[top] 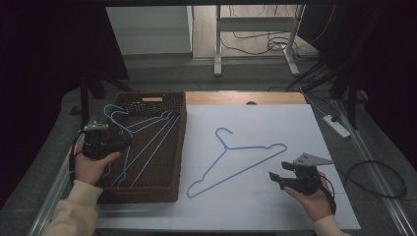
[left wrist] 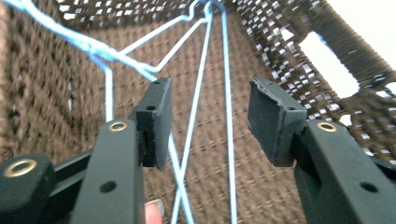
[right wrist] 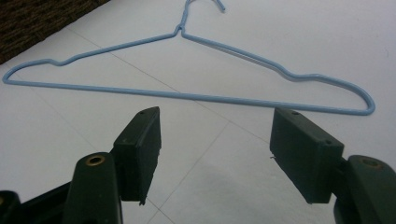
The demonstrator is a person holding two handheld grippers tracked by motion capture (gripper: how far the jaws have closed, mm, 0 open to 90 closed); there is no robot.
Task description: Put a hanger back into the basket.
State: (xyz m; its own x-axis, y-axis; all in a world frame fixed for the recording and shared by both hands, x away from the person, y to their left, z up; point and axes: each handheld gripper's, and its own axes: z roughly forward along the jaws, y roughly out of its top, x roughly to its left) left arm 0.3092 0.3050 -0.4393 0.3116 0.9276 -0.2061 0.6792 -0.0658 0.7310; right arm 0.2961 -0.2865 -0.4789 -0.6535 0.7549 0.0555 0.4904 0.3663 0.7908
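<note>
the worktop [top: 275, 123] carries a white sheet that runs from the basket's right wall almost to the right edge, with a strip of bare wood showing along its far side. most of that white surface lies bare, so there is wide open room around the single hanger and ahead of the right hand.

the brown woven basket [top: 179, 147] sits at the left of the worktop, its long right wall touching the white sheet's left edge. several blue wire hangers [top: 147, 142] lie inside it, overlapping, their hooks reaching up over the far left corner of the rim. walls close the space in on all sides there.

a lone blue wire hanger [top: 236, 162] lies flat on the white sheet, just right of the basket, hook pointing away from the person, its long bottom bar slanting toward the near left.

the left tongs [top: 120, 142] hang over the basket's left part, jaws apart, holding nothing; in the left gripper view hanger wires pass beneath the gap. the right tongs [top: 278, 172] hover low near the lone hanger's right shoulder, jaws wide apart and empty, close to its bottom bar but not touching.
</note>
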